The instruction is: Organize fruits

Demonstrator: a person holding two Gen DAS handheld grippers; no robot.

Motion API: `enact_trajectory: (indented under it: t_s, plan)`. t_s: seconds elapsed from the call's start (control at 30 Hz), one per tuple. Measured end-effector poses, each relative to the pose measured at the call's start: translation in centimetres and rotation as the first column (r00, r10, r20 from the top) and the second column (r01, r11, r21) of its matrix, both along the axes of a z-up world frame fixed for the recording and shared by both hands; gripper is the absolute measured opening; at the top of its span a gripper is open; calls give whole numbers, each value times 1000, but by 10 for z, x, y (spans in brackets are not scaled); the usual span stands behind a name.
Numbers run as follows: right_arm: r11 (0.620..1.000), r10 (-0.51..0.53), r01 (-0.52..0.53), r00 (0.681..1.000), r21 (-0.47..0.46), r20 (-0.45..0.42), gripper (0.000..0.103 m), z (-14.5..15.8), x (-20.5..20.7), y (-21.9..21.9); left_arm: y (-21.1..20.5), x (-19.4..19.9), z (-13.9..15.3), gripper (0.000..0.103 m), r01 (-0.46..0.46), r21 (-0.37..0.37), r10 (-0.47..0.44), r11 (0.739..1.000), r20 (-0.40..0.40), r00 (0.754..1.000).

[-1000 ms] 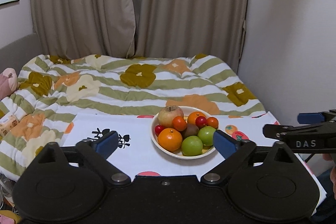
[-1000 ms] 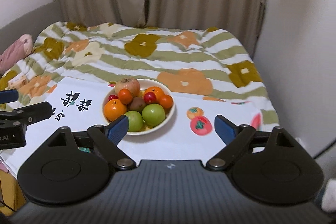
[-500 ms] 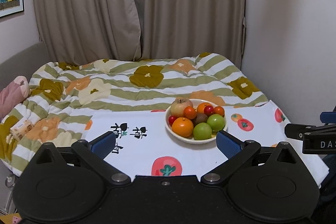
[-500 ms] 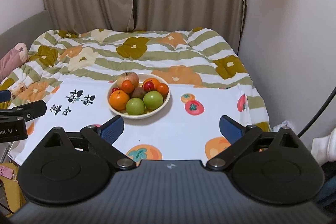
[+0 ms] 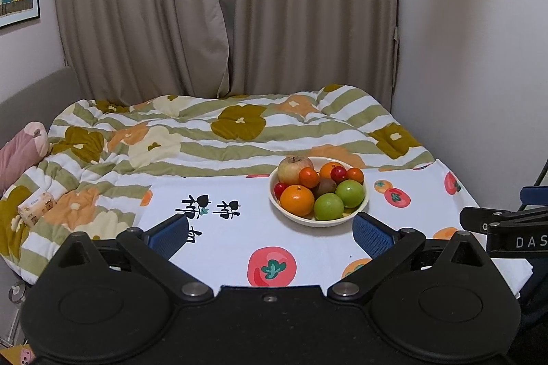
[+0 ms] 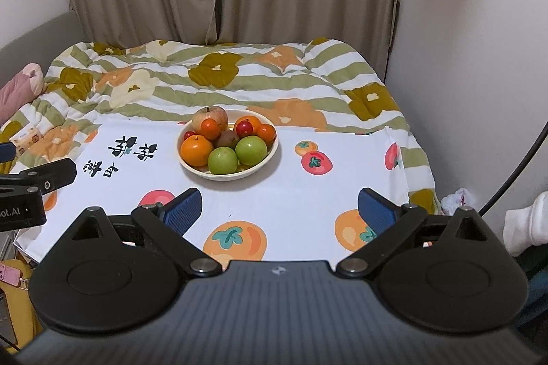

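The left hand-held gripper point(image 5: 270, 236) hangs with its two blue-padded fingers spread wide and nothing between them. Ahead of it, a little to the right of its centre line and just beyond its right fingertip, stands a cream bowl point(image 5: 344, 219) of fruit on a white cloth point(image 5: 226, 248) printed with persimmons and black characters. The cloth lies over the near end of a bed covered by a striped, flowered quilt point(image 5: 219, 139).

The right hand-held gripper point(image 6: 279, 211) is likewise wide open and holds nothing. From its camera the same bowl point(image 6: 263, 164) sits ahead and slightly left of centre, closer to its left fingertip than to its right, with bare cloth between the fingertips and the bowl.

In the bowl, nearest the grippers, lie a large orange point(image 6: 197, 150) at the left and two green apples point(image 6: 222, 160) side by side to its right. Behind them sits a brown kiwi point(image 6: 228, 138) in the middle. At the far rim rests a pale reddish apple point(image 6: 209, 117), with a second orange point(image 6: 247, 122) to its right, partly hidden. Several small red and orange tomato-like fruits are tucked among them.

Each gripper shows at the edge of the other's view, the right one beyond the left one's right side, both well short of the bowl. Beige curtains point(image 5: 226, 9) hang behind the bed.
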State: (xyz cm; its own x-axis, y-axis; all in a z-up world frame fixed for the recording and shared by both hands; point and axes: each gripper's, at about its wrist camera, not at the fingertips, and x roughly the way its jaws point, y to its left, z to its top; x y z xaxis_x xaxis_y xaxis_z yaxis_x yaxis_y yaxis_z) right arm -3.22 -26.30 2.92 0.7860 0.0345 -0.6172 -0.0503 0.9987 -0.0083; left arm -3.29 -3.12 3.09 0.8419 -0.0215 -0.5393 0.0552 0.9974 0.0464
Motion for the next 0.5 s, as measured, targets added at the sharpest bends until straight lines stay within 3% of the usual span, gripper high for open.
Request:
enact_trajectory:
  t_s: [0.5]
  plan:
    - [1000, -18, 18, 1000, 16, -11, 103, -2, -8, -1, -1, -5, -1, 103, 7, 5, -7, 1000, 1, 1000]
